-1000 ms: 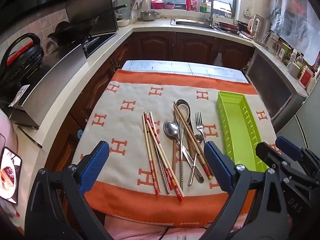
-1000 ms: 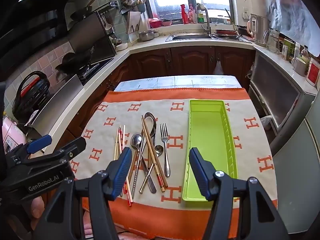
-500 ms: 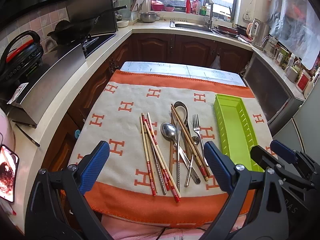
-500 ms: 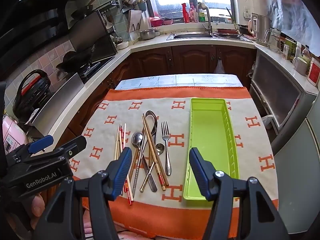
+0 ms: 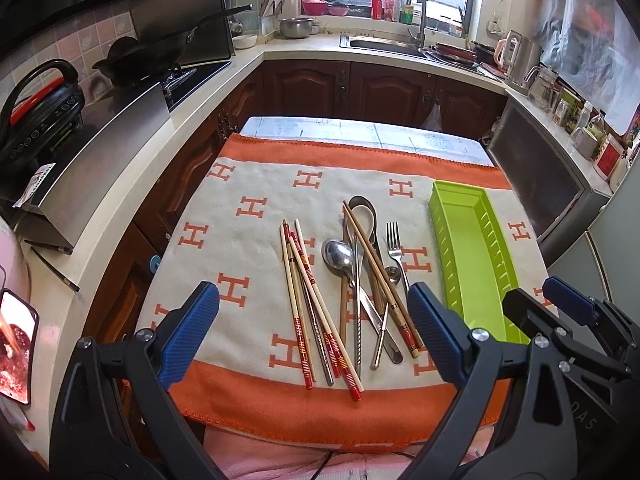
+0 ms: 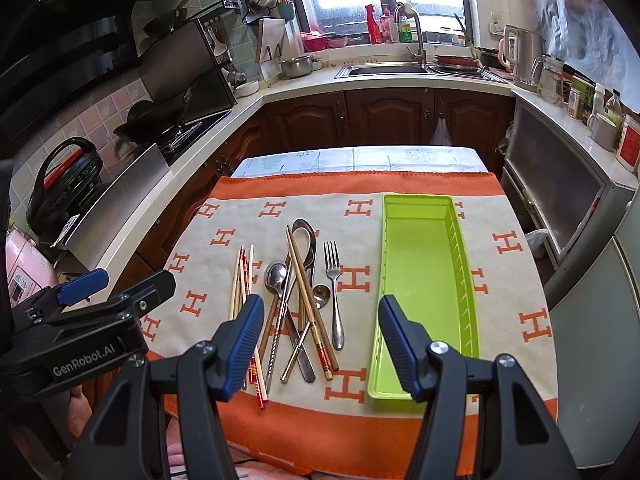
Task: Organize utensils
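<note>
A pile of utensils lies on the orange and cream cloth [image 5: 248, 216]: several chopsticks [image 5: 304, 288] at the left, steel spoons [image 5: 338, 254], a white spoon [image 5: 362, 216] and a fork [image 5: 396, 250]. The same pile shows in the right wrist view, with the fork [image 6: 334, 276] at its right. An empty green tray [image 5: 472, 248] [image 6: 424, 264] lies to the right of the pile. My left gripper [image 5: 314, 330] is open and empty, above the near ends of the utensils. My right gripper [image 6: 320, 344] is open and empty, above the pile's near end and the tray's near corner.
The cloth covers a small table with its near edge [image 6: 320, 432] close to me. Kitchen counters surround it: a stove with a wok [image 5: 132, 56] at the left, a sink [image 6: 384, 68] at the back, jars and a kettle [image 6: 524, 56] at the right.
Both grippers have moved slightly, and the view of the table has shifted a little. The utensils and tray have not moved. Both grippers stay open.
</note>
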The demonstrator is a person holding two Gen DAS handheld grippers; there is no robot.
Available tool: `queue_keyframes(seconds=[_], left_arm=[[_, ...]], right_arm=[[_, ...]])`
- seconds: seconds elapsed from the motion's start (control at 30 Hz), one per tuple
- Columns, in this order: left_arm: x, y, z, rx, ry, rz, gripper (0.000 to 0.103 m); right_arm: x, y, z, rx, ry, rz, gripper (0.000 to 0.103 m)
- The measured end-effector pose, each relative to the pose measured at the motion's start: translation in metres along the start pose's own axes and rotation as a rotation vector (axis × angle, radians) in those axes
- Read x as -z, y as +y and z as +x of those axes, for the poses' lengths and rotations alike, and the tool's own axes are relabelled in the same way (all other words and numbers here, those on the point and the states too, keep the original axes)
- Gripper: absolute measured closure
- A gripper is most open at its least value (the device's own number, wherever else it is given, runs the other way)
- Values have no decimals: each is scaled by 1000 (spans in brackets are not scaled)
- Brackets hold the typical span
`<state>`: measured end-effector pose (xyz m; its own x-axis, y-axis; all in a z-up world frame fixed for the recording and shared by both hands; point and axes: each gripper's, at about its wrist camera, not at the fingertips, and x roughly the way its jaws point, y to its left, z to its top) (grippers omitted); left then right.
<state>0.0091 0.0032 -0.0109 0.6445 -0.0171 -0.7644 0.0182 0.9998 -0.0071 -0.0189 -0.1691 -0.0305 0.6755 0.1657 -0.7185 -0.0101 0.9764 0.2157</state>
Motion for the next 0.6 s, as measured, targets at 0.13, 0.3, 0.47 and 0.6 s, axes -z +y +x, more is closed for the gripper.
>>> queue_keyframes(seconds=[0.13,0.3,0.47,0.6], left_arm=[[0,2,2,-1,3,-4,9],[0,2,1,-5,1,-7,9],[2,3,0,-7,1,-7,9],[3,5,-1,-9,3,-8,9]], right_arm=[[0,0,0,0,0,-1,43],[0,1,0,0,0,-1,43],[0,1,0,1,0,-2,43],[0,1,0,0,3,-1,43]])
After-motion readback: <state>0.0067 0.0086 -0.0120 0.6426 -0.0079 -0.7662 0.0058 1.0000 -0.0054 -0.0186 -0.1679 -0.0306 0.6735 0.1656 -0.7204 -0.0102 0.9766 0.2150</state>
